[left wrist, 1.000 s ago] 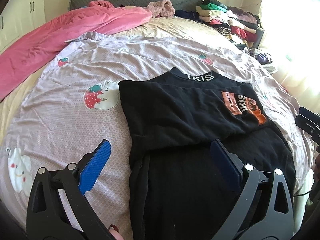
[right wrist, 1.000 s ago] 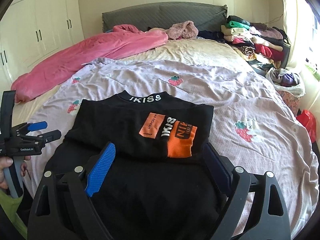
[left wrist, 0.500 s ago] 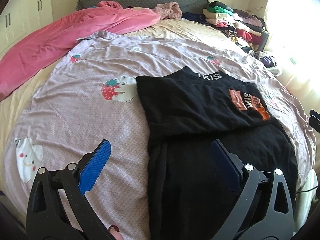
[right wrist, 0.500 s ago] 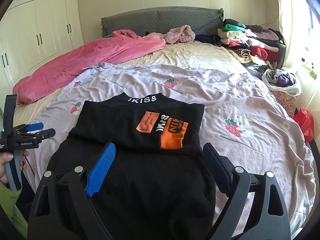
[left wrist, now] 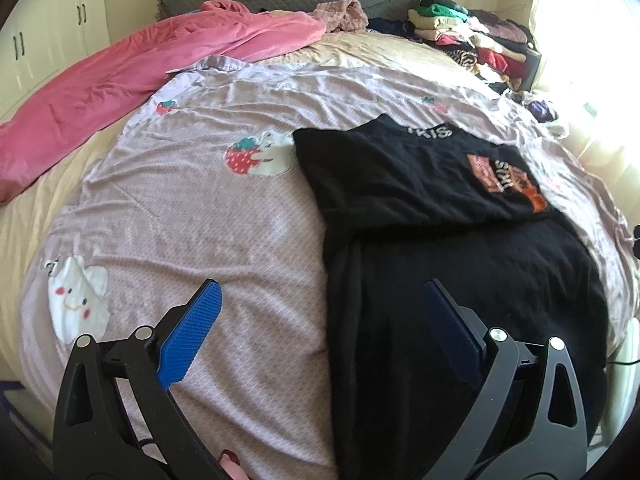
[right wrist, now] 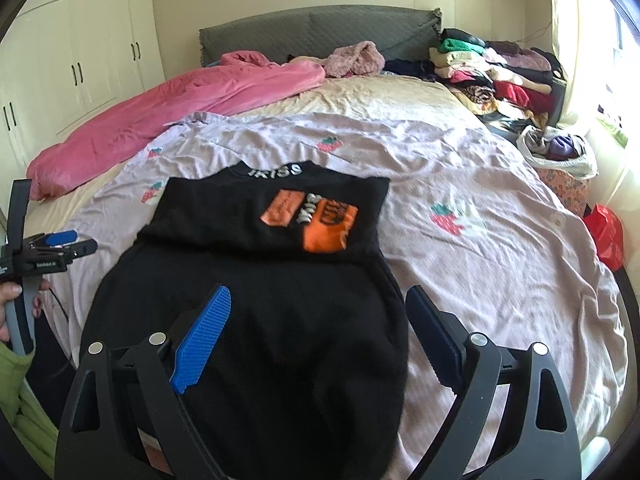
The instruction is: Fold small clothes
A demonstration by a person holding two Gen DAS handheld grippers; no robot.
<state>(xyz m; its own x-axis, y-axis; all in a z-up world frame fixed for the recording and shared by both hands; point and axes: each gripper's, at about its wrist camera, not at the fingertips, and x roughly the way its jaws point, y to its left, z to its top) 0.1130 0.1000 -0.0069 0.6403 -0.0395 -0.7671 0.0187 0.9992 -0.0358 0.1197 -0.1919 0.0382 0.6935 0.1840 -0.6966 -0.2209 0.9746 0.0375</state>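
A black garment with an orange print and white collar lettering lies on the lilac bedspread, its top part folded down over the lower part. It also shows in the right wrist view. My left gripper is open and empty, above the garment's left edge near the bed's front. My right gripper is open and empty, above the garment's lower part. The left gripper also shows at the left of the right wrist view.
A pink quilt lies along the bed's left and far side. A stack of folded clothes stands at the far right. A bag of clothes and a red bag sit beside the bed on the right.
Both grippers have drawn back from the garment and stayed open. The left gripper has shifted left, so the garment sits further right in its view.
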